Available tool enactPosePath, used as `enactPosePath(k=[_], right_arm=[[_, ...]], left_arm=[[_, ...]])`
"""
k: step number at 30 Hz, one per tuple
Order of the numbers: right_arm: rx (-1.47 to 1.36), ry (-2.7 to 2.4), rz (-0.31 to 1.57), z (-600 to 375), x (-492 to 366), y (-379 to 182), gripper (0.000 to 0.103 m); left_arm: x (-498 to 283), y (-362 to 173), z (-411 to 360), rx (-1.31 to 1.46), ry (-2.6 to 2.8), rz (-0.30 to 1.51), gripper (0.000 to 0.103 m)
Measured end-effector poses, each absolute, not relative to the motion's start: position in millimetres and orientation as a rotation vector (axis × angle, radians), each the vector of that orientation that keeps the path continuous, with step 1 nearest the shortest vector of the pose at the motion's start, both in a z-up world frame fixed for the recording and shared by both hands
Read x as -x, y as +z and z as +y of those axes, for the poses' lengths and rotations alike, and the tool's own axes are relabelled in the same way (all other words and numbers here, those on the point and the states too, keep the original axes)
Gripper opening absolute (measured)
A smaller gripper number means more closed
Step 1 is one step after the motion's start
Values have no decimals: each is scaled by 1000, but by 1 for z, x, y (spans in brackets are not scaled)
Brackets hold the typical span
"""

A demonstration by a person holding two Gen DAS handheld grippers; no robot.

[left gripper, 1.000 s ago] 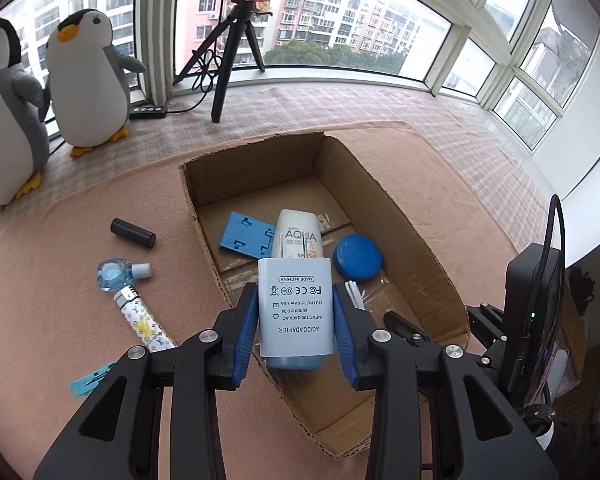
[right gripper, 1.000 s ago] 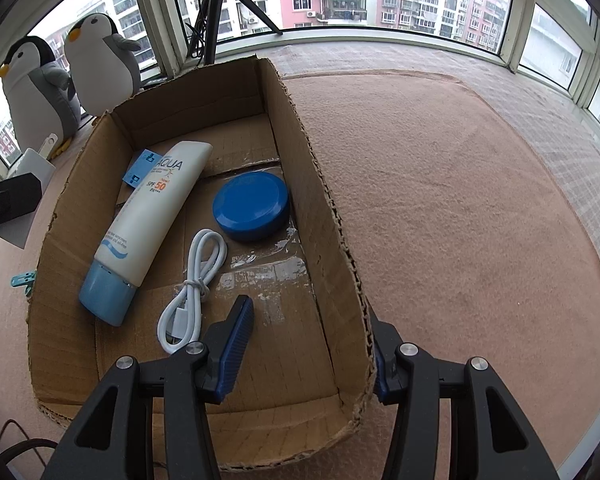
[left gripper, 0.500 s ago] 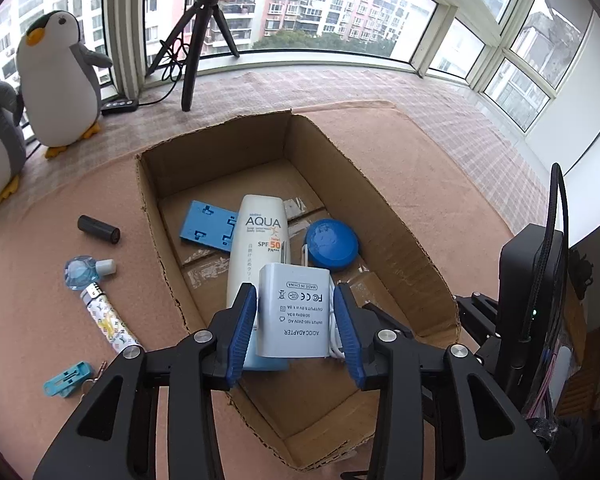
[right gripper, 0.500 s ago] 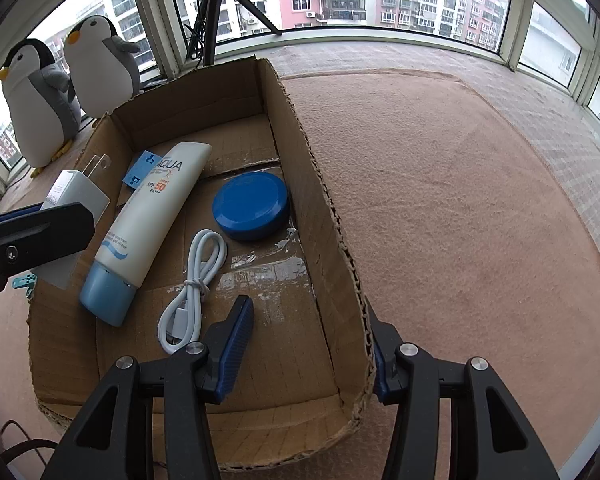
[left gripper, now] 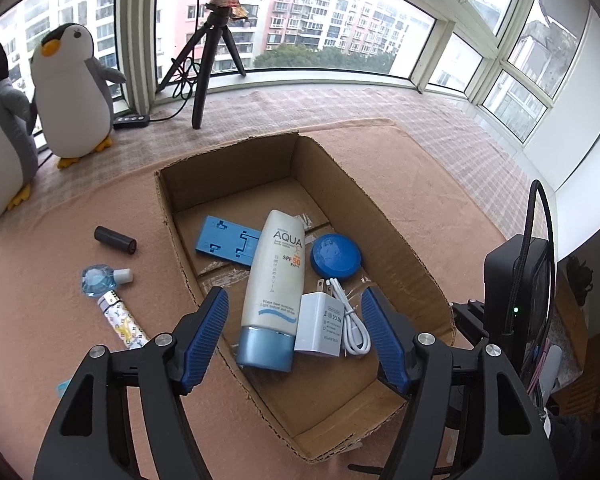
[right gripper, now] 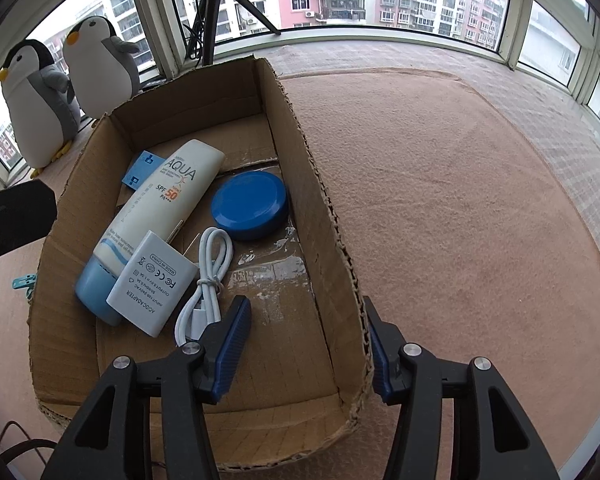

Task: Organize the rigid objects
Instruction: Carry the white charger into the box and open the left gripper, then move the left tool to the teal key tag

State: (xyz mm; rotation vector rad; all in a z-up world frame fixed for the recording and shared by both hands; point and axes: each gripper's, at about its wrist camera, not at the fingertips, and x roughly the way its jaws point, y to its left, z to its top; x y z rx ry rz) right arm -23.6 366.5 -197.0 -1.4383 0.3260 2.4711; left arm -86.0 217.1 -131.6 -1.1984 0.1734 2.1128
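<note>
An open cardboard box [left gripper: 384, 224] [right gripper: 324, 208] holds a white AC adapter [left gripper: 320, 325] [right gripper: 152, 280], an AQUA sunscreen tube [left gripper: 274, 280] [right gripper: 156, 216], a blue round lid [left gripper: 335, 256] [right gripper: 250, 204], a white cable [left gripper: 350, 318] [right gripper: 208, 276] and a blue plastic plate [left gripper: 228, 241] [right gripper: 140, 170]. My left gripper [left gripper: 294, 340] is open and empty above the box, the adapter lying below it. My right gripper [right gripper: 306, 348] is open, its jaws on either side of the box's right wall near the front corner.
Left of the box on the pink mat lie a black cylinder [left gripper: 115, 240], a small blue bottle [left gripper: 100, 279], a patterned lighter [left gripper: 122, 324] and a teal clip [right gripper: 23, 282]. Two plush penguins [left gripper: 74, 92] [right gripper: 96, 64] and a tripod [left gripper: 204, 64] stand by the windows.
My left gripper moved over the box, opened and let go of the adapter, which now lies in the box beside the tube. The right gripper has not moved.
</note>
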Motion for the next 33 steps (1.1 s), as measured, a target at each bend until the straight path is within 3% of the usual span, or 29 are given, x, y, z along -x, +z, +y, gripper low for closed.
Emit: enactPosePath(k=[21,33], right_arm=[[1441,2475,318,364,22,-197,49],[1442,2474,314,364,22,-197,49]], left_arm=[[92,-123,122,1144,2319,295,69],[104,-165,59,1164,2295,490,65]])
